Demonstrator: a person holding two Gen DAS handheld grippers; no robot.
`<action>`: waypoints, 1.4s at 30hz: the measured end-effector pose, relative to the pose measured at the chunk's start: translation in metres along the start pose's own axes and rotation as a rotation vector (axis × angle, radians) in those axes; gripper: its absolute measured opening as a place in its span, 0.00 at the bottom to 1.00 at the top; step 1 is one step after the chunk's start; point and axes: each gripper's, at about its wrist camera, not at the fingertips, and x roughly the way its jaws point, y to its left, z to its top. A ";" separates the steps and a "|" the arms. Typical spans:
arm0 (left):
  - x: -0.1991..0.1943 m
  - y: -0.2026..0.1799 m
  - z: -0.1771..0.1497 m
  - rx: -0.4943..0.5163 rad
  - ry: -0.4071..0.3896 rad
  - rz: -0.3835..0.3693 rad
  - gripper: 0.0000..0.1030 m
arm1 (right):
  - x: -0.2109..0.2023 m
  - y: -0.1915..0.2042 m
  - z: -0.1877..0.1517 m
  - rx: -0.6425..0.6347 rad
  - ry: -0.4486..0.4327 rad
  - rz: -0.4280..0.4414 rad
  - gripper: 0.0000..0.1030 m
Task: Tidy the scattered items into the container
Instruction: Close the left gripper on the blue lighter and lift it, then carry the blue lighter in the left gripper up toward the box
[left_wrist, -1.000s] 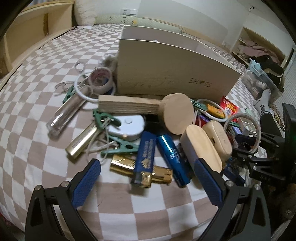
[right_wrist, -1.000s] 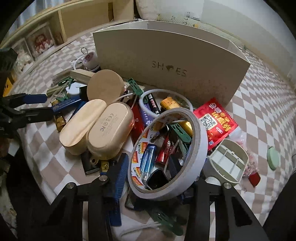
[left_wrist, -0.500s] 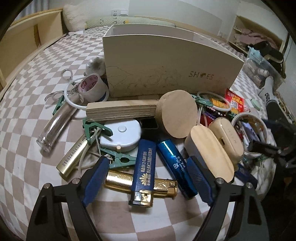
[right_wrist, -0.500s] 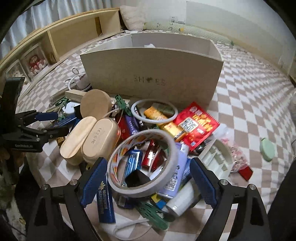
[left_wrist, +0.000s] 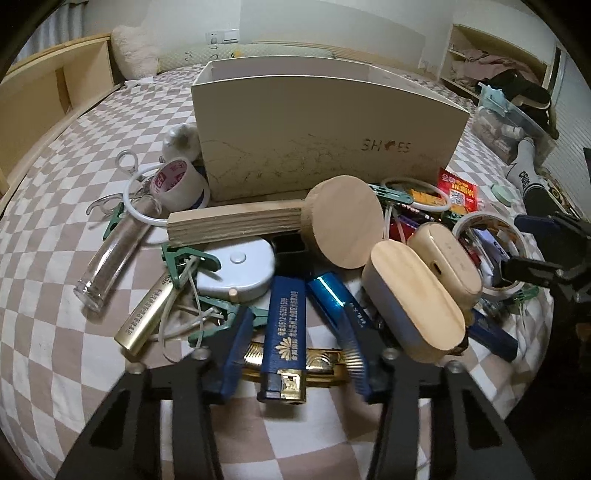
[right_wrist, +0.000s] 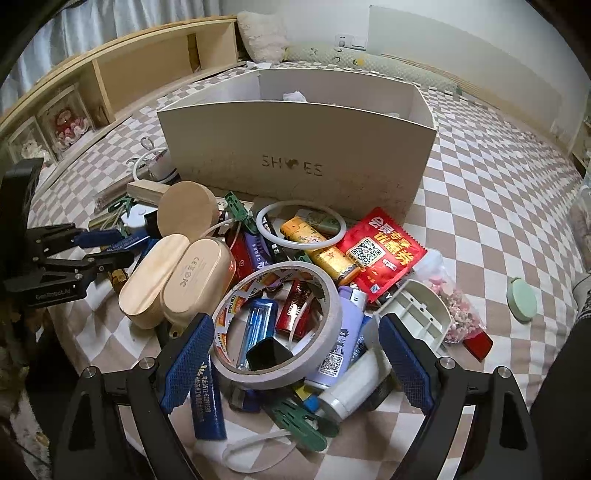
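Note:
A beige box marked SHOES (left_wrist: 314, 147) (right_wrist: 295, 147) stands open-topped behind a pile of small items on the checked bedcover. My left gripper (left_wrist: 293, 332) is closing over a dark blue lighter (left_wrist: 286, 321) that lies across a gold lighter (left_wrist: 325, 360). Gaps still show between the pads and the blue lighter. My right gripper (right_wrist: 295, 358) is open and straddles a white tape roll (right_wrist: 328, 314) lying on the pile; neither pad presses it. Two wooden oval cases (right_wrist: 177, 280) and a wooden disc (left_wrist: 343, 221) sit between the grippers.
More lighters, green clips, a white ring (right_wrist: 301, 225), a red sachet (right_wrist: 380, 251), a glass tube (left_wrist: 110, 258), a wood block (left_wrist: 236, 221) and a small tape roll (left_wrist: 177, 181) crowd the box front. Wooden shelves (right_wrist: 129, 74) run along the bed's far left.
The left jaws have narrowed from wide open to close around the blue lighter. The right jaws opened and let the tape roll go; it now lies flat on the pile.

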 end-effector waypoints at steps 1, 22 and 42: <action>0.000 0.001 0.000 -0.001 0.001 0.001 0.36 | -0.001 -0.001 0.000 0.006 0.000 0.000 0.88; -0.031 0.062 -0.019 -0.248 0.033 0.198 0.21 | 0.008 0.029 -0.001 -0.205 0.036 -0.016 0.88; -0.031 0.053 -0.016 -0.246 0.032 0.149 0.21 | 0.027 0.021 0.004 -0.271 0.069 -0.037 0.87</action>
